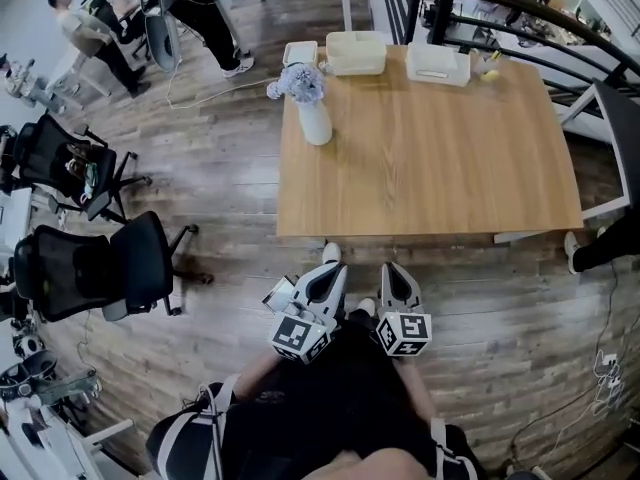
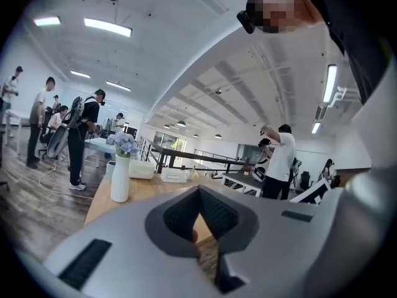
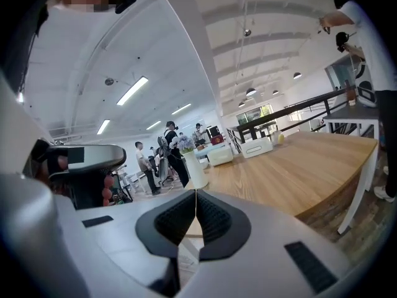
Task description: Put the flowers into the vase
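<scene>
A white vase [image 1: 315,122] stands near the left edge of the wooden table [image 1: 440,158], with pale blue and lilac flowers [image 1: 300,82] sticking out of its neck. In the left gripper view the vase [image 2: 120,179] and flowers [image 2: 123,144] sit far ahead at the left. In the right gripper view the vase [image 3: 196,170] is ahead, left of centre. Both grippers hang close to the person's body, short of the table's near edge. The left gripper [image 1: 329,259] [image 2: 198,192] is shut and holds nothing. The right gripper [image 1: 396,271] [image 3: 196,194] is shut and holds nothing.
Three white bins [image 1: 356,53] [image 1: 438,64] [image 1: 300,52] line the table's far edge. Two black office chairs [image 1: 95,268] [image 1: 65,163] stand on the wooden floor at the left. People [image 1: 95,33] stand at the far left, and a black railing [image 1: 520,13] runs behind the table.
</scene>
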